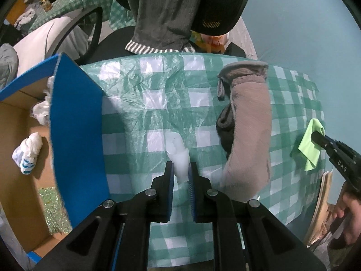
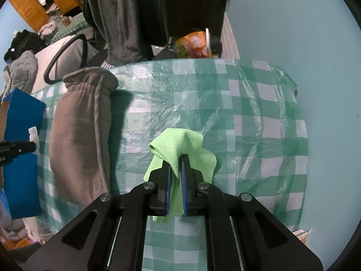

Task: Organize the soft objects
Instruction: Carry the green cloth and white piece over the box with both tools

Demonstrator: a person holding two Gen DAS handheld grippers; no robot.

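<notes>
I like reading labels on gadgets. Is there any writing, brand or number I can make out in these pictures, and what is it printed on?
"DAS": white letters on the side of the black right tongs, seen from the left camera; they may be part of a longer word.
Partial white letters on the black left tongs at the right camera's left edge: cut off, unreadable.
Blue marks on the crumpled white cloth in the cardboard box: too blurred to tell.

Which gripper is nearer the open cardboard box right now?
Left. The left gripper, shut on a white foam piece, sits just beside the box's blue flap. The right gripper, holding the green cloth, is beyond the grey mitten.
</notes>
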